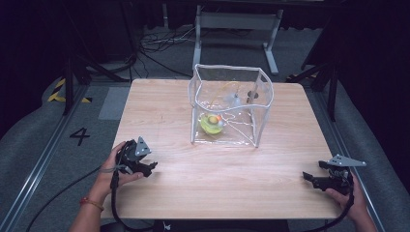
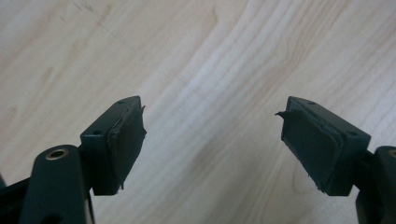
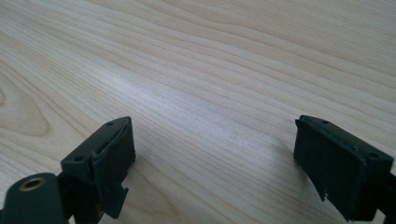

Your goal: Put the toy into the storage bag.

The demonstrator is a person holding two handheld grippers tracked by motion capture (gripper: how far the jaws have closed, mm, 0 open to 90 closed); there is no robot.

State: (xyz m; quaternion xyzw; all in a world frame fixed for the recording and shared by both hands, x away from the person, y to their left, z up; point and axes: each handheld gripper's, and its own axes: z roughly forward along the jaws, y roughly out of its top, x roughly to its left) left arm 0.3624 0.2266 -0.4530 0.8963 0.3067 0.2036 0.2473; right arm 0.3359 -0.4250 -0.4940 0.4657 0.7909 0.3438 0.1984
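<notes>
Pale wood surface (image 1: 290, 145) on a grey floor, dark room behind. High view: clear plastic box (image 1: 231, 104) toward the far middle, yellow-green toy (image 1: 212, 123) inside at its near left corner. Left gripper (image 1: 151, 166) at near left, right gripper (image 1: 309, 178) at near right, both well apart from the box. Left gripper view: jaws spread, nothing between, bare wood below. Right gripper view: jaws wide apart, holding nothing, wood grain beneath.
</notes>
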